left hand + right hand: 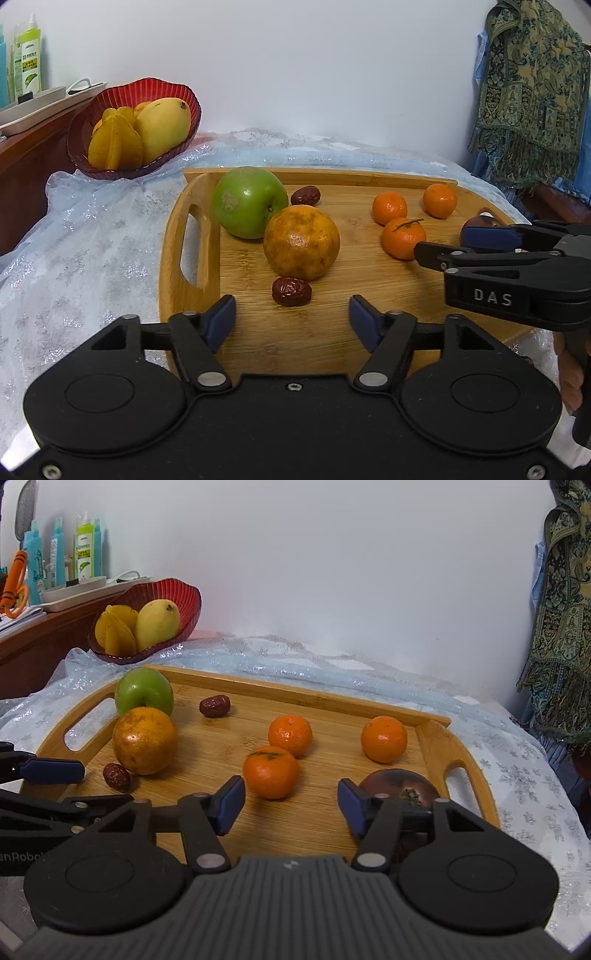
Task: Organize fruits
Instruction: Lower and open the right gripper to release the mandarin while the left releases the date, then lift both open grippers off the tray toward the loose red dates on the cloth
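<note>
A wooden tray (pixel 332 332) (pixel 317 698) holds a green apple (pixel 248 201) (pixel 144 692), a large orange (pixel 301 242) (pixel 144 740), two red dates (pixel 291 291) (pixel 306 195), three small mandarins (pixel 270 771) (pixel 290 734) (pixel 384 738) and a dark round fruit (pixel 399 788). My left gripper (pixel 291 321) is open just in front of the near date. My right gripper (pixel 291 805) is open and empty, between the nearest mandarin and the dark fruit. The right gripper also shows in the left wrist view (pixel 461 247).
A red ribbed bowl (pixel 166 92) (pixel 177 590) with a mango and starfruit stands back left on a pale shiny cloth (pixel 92 240). A wooden shelf with bottles (pixel 66 554) lies further left. A patterned scarf (pixel 532 92) hangs at the right.
</note>
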`<state>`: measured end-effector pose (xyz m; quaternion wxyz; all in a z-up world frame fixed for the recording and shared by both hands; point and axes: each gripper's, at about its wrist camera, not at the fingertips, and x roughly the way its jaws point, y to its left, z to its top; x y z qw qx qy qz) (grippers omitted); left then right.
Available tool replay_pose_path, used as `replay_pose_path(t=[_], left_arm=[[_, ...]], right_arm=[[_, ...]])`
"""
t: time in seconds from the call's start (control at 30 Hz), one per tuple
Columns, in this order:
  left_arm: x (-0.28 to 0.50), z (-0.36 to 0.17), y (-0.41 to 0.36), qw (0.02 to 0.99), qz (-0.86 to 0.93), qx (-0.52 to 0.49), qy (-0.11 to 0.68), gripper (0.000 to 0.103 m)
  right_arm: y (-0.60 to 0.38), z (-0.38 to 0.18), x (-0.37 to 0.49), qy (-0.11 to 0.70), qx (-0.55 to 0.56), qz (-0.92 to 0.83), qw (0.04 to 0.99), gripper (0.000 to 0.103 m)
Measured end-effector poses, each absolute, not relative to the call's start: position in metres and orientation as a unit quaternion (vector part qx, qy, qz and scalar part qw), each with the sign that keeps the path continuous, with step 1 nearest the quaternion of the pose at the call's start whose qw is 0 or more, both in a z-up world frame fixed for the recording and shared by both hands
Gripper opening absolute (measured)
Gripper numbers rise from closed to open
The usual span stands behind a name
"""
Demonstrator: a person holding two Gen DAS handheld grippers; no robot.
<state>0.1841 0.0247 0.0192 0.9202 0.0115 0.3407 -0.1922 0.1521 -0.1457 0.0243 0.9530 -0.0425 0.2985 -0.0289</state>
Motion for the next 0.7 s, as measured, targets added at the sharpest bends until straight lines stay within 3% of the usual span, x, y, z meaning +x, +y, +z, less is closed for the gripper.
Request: replay_pose_path(t=[0.07,0.33,0.43,0.7], left_arm=[[0.182,0.021,0.026,0.920,-0.195,0.009,0.339,0.076],[0.170,0.028,0.030,0.922,-0.197,0.006,0.333,0.077],[0.163,0.033,0.033,0.925,-0.197,0.006,0.326,0.088],[0.144,0.041,0.036,0.928,-0.189,0.022,0.322,0.088]], right_arm=[[-0.145,0.027,0.147,0.293,-0.047,-0.028,0.955,0.075],[-0.141,0.042,0.122,0.265,-0.067,-0.031,0.962,0.085],[-0.144,0.046,0.113,0.256,-0.063,-0.033,0.964,0.087],[-0.155,0.053,0.083,0.240,-0.049,-0.035,0.969,0.090]])
